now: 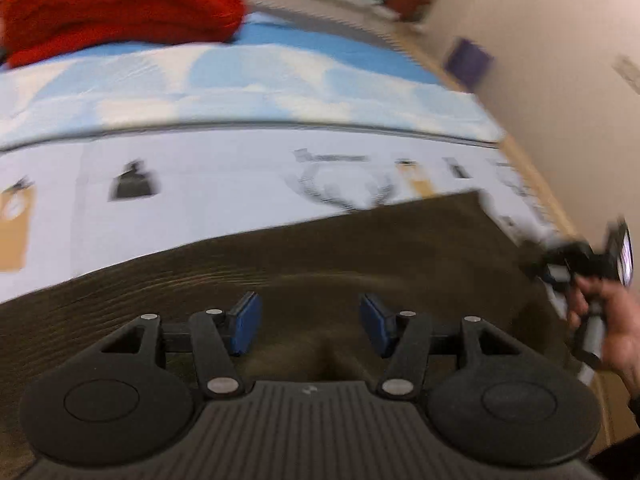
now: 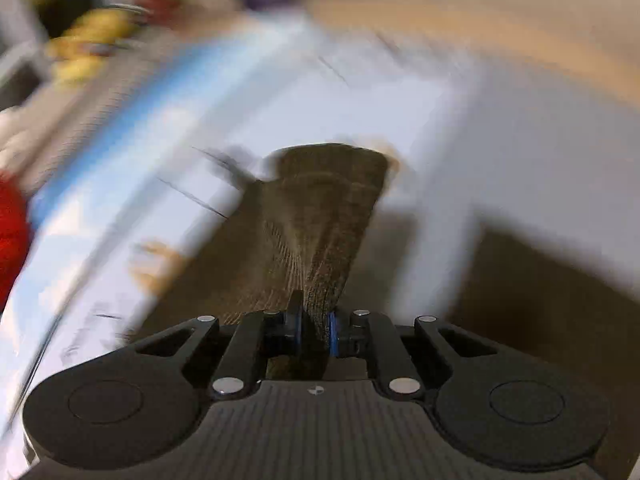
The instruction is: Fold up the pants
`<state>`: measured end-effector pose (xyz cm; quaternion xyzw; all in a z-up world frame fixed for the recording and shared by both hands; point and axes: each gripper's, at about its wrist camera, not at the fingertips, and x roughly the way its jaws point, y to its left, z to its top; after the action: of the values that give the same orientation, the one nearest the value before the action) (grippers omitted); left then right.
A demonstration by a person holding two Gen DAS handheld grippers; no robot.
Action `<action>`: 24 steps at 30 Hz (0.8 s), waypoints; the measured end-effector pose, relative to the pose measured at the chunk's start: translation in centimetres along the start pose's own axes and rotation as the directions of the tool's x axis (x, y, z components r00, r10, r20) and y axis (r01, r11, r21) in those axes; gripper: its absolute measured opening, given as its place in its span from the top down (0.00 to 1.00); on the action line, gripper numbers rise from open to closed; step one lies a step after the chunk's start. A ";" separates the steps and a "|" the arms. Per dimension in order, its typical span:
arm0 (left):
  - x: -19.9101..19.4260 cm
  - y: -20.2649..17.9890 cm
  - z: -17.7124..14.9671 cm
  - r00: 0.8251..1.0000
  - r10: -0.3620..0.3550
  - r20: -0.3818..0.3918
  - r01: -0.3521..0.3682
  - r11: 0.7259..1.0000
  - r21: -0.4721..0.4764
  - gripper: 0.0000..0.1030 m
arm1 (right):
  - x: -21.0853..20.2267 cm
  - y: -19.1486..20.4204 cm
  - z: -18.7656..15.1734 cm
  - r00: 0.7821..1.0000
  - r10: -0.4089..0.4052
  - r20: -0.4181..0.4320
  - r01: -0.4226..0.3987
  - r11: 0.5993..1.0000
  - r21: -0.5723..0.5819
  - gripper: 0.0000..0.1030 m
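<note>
1. The pants (image 2: 320,232), dark olive-brown ribbed cloth, run lengthwise straight ahead of the right gripper (image 2: 314,332), narrowing to a squared end.
2. The right gripper pinches their near edge.
3. The left gripper (image 1: 310,330) is spread above the pants, holding nothing.
4. A red knit bundle (image 1: 120,4) lies far ahead-left on the printed sheet (image 1: 200,176).

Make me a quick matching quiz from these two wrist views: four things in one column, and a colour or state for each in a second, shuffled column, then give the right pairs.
Column one:
1. left gripper
2. right gripper
3. pants
4. knitted pile

Column two:
A. red
B. dark brown-olive, spread on the sheet
C. jaws apart, gripping nothing
D. clamped on fabric

Pairs: 1-C, 2-D, 3-B, 4-A
</note>
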<state>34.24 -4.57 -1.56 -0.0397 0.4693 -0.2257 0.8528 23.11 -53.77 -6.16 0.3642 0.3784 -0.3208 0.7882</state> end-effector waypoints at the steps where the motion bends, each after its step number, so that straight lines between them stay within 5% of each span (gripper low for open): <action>1: 0.0 0.7 -0.1 0.999 0.034 -0.007 -0.034 0.999 -0.014 0.41 | 1.6 -1.2 0.0 0.998 0.003 -0.067 0.000 0.999 0.048 0.84; 8: -2.2 7.9 0.5 0.974 0.225 -0.021 -0.225 0.962 -0.151 0.41 | 4.1 -3.2 0.8 0.992 0.092 -0.086 -0.085 0.993 0.079 0.85; 9: -2.7 9.2 0.5 0.968 0.251 -0.023 -0.251 0.952 -0.173 0.41 | 4.2 -3.1 0.9 0.992 0.092 -0.084 -0.086 0.994 0.068 0.91; 13: -5.0 13.5 -0.1 0.951 0.309 -0.029 -0.307 0.921 -0.239 0.41 | 0.9 -2.8 3.3 0.980 0.172 0.104 -0.176 0.984 0.035 0.94; 15: -5.8 15.3 -0.4 0.945 0.325 -0.032 -0.322 0.912 -0.252 0.41 | 0.9 -3.7 4.0 0.981 0.126 0.145 -0.134 0.990 0.045 0.92; 19: -7.8 19.2 -1.8 0.930 0.363 -0.058 -0.364 0.888 -0.282 0.40 | 3.0 -5.5 3.4 0.999 -0.047 0.017 0.046 0.994 0.096 0.84; 22: -9.2 22.8 -3.0 0.915 0.395 -0.077 -0.398 0.861 -0.316 0.35 | 1.2 -3.8 3.2 0.978 -0.181 0.102 0.174 0.982 0.075 0.83; 24: -9.9 25.4 -4.0 0.898 0.429 -0.102 -0.436 0.829 -0.351 0.31 | -1.2 -2.0 2.8 0.943 -0.253 0.215 0.246 0.968 0.056 0.76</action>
<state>35.24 22.88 -3.14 -0.0883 0.5077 0.0638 0.8546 21.95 -56.84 -4.57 0.2868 0.3269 -0.4617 0.7731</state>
